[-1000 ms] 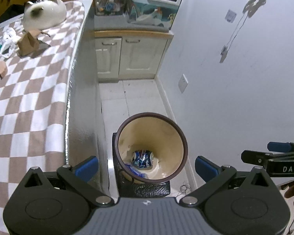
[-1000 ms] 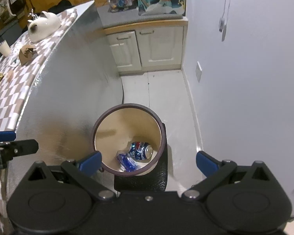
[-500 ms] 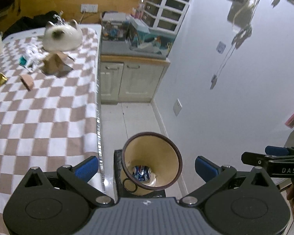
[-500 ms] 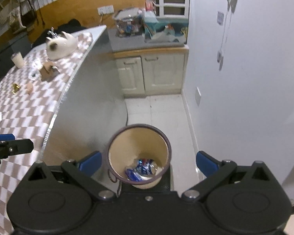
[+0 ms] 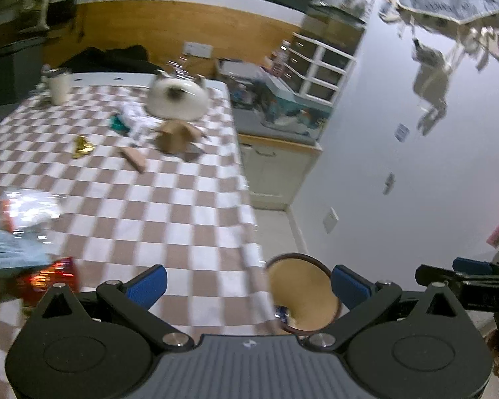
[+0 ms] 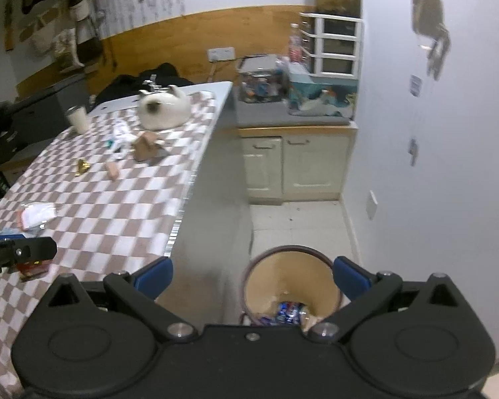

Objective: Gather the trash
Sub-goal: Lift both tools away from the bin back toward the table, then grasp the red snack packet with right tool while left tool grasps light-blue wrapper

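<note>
Left wrist view, blurred: checkered tablecloth (image 5: 169, 206) on the table, carrying a white cat-shaped piece (image 5: 178, 99), a pale cup (image 5: 59, 89), a brown paper carton (image 5: 174, 136), a gold wrapper (image 5: 81, 146), a small brown scrap (image 5: 133, 159), a clear plastic wrapper (image 5: 30, 209) and a red packet (image 5: 50, 277). Cream cabinet (image 5: 276, 169) against the far wall, clutter on its grey top. Trash bin (image 5: 302, 294), brown rim, tan inside, on the floor just off the table's edge.

Right wrist view: same bin (image 6: 291, 286), blue cans (image 6: 289, 311) at its bottom; white floor tiles (image 6: 299, 222) beyond.

My left gripper (image 5: 248, 282) hangs over the table edge, jaws spread wide, holding nothing. My right gripper (image 6: 252, 276) hangs above the bin, likewise spread and holding nothing.
</note>
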Tool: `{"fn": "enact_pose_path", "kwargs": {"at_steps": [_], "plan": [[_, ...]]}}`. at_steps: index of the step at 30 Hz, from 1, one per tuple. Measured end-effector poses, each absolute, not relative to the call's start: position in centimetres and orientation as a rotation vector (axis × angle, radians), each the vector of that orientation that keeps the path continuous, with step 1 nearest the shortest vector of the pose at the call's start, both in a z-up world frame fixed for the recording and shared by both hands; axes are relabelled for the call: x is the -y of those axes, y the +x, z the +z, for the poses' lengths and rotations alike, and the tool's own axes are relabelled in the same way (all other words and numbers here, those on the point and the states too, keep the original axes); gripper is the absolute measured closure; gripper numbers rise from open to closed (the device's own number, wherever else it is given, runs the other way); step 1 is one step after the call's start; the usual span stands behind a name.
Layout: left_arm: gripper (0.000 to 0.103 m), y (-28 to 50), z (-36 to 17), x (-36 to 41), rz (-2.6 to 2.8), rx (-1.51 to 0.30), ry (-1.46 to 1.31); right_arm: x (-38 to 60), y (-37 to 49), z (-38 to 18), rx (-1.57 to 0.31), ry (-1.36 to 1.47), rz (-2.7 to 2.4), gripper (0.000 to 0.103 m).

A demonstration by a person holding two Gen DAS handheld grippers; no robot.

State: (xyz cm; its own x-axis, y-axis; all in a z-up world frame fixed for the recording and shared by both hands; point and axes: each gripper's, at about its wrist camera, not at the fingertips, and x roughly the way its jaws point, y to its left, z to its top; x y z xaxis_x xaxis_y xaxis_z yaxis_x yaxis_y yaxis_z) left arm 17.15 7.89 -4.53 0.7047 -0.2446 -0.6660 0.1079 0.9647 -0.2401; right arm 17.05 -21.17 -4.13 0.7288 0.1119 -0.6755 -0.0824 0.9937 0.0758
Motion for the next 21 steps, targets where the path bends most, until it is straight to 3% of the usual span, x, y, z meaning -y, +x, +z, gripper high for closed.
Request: {"fn": "enact_pose_path", "kwargs": {"at_steps": [21], "plan": [[0.0,15.3,-5.7,-27.7,0.069,-0.753,-0.336,0.3,19.3,-3.0,-0.687,-0.072,0.351,0.0]]}}
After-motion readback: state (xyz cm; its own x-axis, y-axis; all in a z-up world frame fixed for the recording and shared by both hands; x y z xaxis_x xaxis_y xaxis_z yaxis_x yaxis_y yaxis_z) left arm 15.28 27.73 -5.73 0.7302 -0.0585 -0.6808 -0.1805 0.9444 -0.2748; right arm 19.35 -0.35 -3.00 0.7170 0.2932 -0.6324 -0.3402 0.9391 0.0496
